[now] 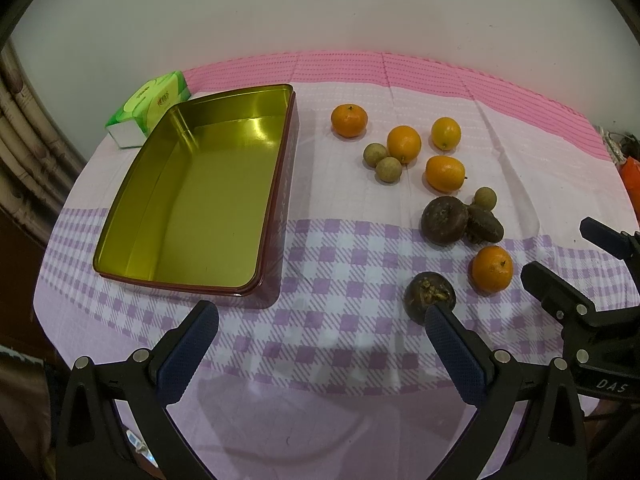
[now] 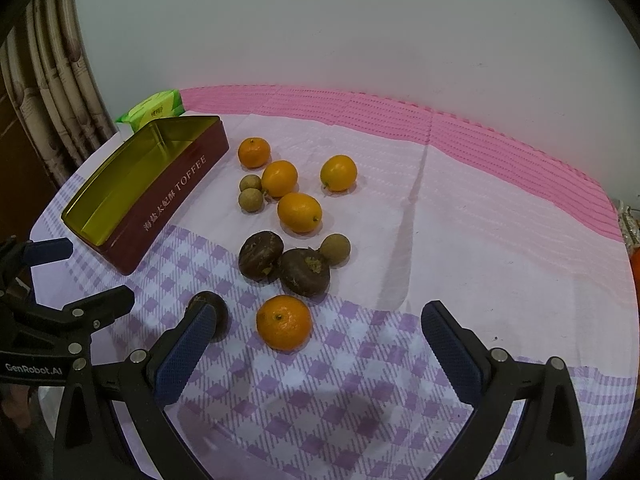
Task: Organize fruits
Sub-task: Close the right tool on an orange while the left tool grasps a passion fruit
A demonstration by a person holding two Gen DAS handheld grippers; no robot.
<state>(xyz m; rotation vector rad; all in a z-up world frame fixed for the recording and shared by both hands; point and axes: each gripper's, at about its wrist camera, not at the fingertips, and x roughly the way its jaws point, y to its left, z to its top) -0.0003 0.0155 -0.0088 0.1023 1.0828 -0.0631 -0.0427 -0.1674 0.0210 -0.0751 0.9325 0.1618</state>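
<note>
Both the left tongs and the right tongs hang released, jaws spread wide, grasping nothing, above a bench under a pink-and-lilac checked cloth. The round orange citrus fruits, dark brown wrinkled fruits and small tan round fruits lie loose on the cloth, right of the open rectangular maroon toffee tin with gold inside. A green tissue pack sits behind the tin.

Empty gold-lined toffee tin sits open at left of the left wrist frame, maroon walls upright. Right of it, five oranges lie scattered, three small tan longans among them, two touching. Three dark brown fruits rest lower right, two pressed together.
</note>
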